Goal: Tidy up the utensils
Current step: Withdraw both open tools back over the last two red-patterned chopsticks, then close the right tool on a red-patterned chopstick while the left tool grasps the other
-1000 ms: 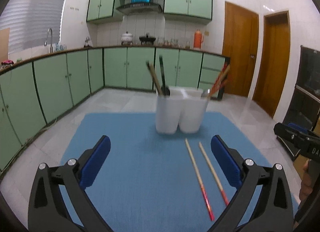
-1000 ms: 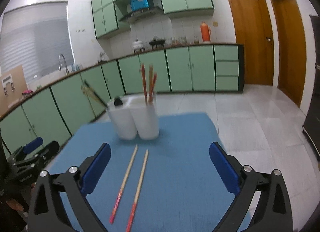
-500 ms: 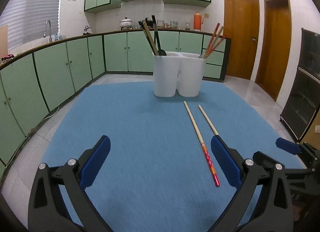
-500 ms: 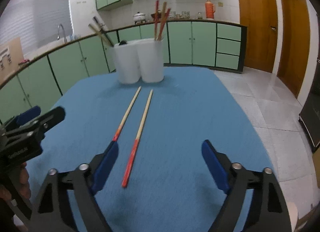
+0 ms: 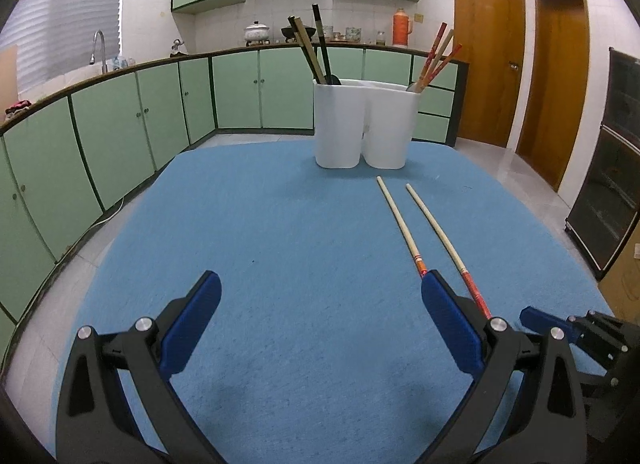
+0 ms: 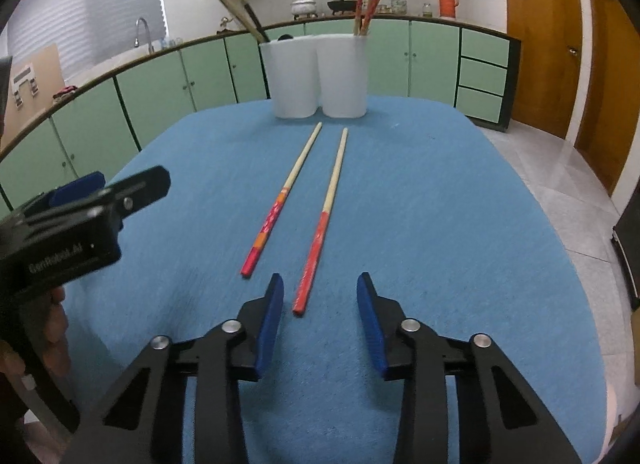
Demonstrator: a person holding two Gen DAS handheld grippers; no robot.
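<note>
Two pale chopsticks with red handles lie side by side on the blue mat point(image 6: 440, 223): the left chopstick point(image 6: 286, 187) and the right chopstick point(image 6: 326, 215). They also show in the left wrist view point(image 5: 398, 223). A white two-cup holder point(image 6: 320, 75) stands at the far end, with dark chopsticks in its left cup and red ones in its right cup; it also shows in the left wrist view point(image 5: 366, 123). My right gripper point(image 6: 320, 288) is open, its jaws on either side of the right chopstick's red end. My left gripper point(image 5: 320, 288) is open wide and empty, left of the chopsticks.
The blue mat point(image 5: 280, 244) covers a table with edges on all sides. Green kitchen cabinets point(image 5: 120, 111) ring the room. Wooden doors point(image 5: 488, 51) stand at the right. The left gripper's body point(image 6: 72, 223) shows at the right wrist view's left edge.
Both grippers have come lower and nearer the mat. My right gripper has narrowed its opening and moved so the right chopstick's red end lies between its jaws.
</note>
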